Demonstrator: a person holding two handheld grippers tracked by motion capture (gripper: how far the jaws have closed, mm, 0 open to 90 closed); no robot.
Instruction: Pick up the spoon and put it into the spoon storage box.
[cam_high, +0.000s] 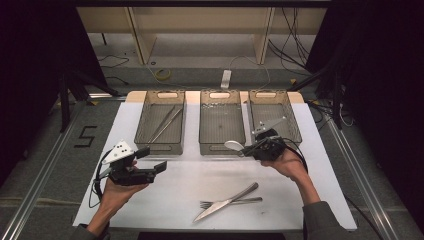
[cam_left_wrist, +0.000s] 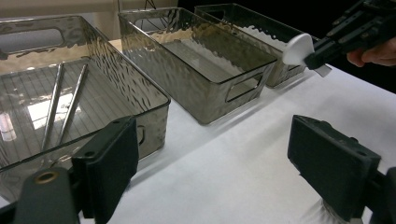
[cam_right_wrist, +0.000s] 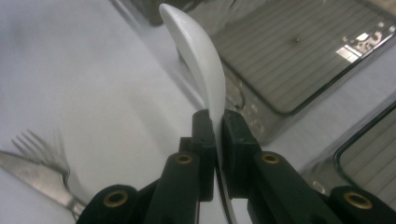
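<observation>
Knife (cam_high: 226, 202) and fork (cam_high: 231, 202) wait near the surface's front edge while the right tool (cam_high: 248, 148), clamped on the white spoon (cam_high: 233, 145), likely needs lowering into the middle bin (cam_high: 222, 148).

— What colour is the spoon (cam_right_wrist: 198, 60)?
— White, between black jaws.
— And the bins (cam_high: 222, 122)?
— Smoky grey, see-through, rippled walls, ribbed floors.
— The rest?
— Silver knife (cam_high: 226, 202) and fork (cam_high: 235, 202) on a white sheet (cam_high: 175, 185).
</observation>
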